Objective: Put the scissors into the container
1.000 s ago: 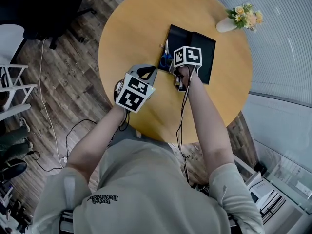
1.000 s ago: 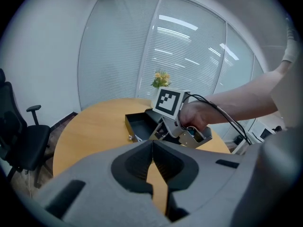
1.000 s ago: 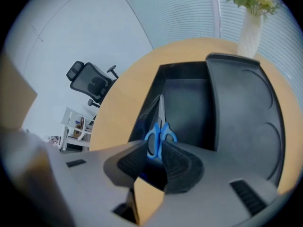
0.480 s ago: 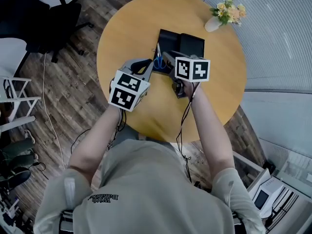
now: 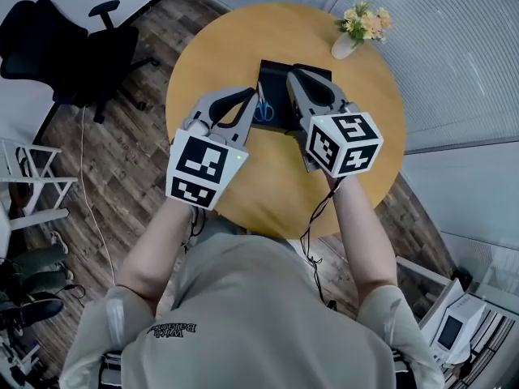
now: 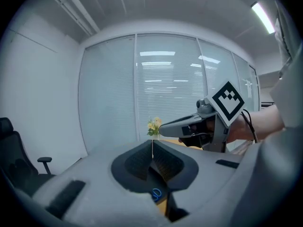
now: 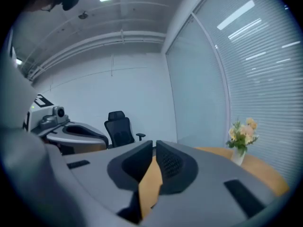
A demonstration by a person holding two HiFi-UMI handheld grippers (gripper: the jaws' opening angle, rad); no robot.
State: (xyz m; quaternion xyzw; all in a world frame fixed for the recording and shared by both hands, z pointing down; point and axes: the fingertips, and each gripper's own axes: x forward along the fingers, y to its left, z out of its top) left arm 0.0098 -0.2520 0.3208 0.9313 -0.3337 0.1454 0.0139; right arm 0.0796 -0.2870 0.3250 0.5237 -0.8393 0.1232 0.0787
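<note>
Findings at the round wooden counter [image 5: 268, 193]:

1. A black container [image 5: 277, 79] is placed at the middle of the counter. The scissors [image 5: 263, 110], with blue handles, are seen lying along the container's left part, blades toward the far side. They are touched by neither tool.

2. The left tongs [image 6: 152, 148] are held above the counter on the near left of the container. The tips are pressed together and nothing is clamped between them. The blue handles are visible below, through the opening behind the tips.

3. The right tongs [image 7: 154, 145] are held over the container's right part. The tips are drawn all but together, with only a sliver of bare counter showing between them. Nothing is gripped.

4. A pale vase of flowers [image 5: 357, 31] is noted at the far right edge of the counter, well apart from the container. A black office chair [image 5: 73, 47] stands on the floor to the far left.
</note>
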